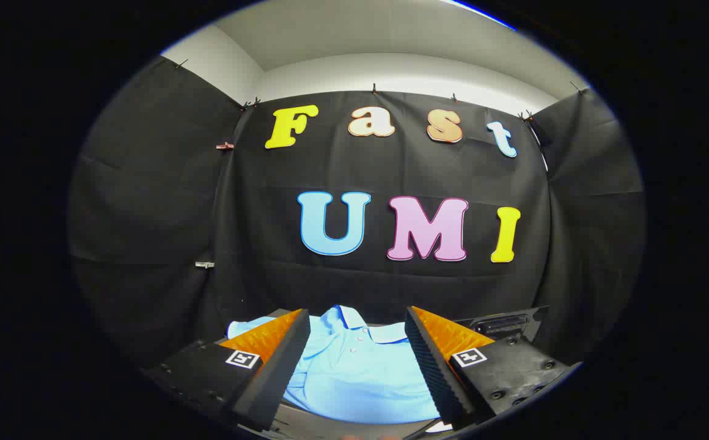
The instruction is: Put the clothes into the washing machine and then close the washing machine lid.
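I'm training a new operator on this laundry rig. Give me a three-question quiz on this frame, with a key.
1. True or false: the jaws of the gripper are clamped on the shirt.
2. What colour is the shirt: A) red, B) light blue, C) white?
3. Fill in: the shirt's collar points toward the black ____ at the back of the booth.

Key:
1. False. The jaws stand open, with the shirt lying between and beyond them, not pinched.
2. B.
3. Cloth.
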A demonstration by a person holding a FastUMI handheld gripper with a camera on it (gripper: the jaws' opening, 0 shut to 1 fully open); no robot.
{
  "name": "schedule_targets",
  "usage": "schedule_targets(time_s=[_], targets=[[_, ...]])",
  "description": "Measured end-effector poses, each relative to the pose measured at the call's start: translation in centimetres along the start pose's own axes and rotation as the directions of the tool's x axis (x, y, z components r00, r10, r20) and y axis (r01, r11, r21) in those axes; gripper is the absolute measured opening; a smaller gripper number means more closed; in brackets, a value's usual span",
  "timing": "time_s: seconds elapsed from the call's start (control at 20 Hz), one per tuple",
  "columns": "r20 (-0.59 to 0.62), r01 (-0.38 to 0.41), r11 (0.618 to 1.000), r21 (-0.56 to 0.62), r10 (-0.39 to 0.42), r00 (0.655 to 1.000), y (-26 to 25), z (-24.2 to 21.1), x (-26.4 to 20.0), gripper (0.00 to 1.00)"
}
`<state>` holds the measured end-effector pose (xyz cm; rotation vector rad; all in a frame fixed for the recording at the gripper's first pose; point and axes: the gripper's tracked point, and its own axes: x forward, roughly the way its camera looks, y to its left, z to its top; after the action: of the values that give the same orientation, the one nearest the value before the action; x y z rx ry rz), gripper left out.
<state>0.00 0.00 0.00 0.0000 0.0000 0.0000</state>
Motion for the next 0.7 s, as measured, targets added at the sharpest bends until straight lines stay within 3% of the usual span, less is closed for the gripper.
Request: schedule_targets(time_s=[0.7], targets=[[-0.003,-0.041,0.999,-0.014,0.041,0.999,0.18,0.6,0.5,0.98]])
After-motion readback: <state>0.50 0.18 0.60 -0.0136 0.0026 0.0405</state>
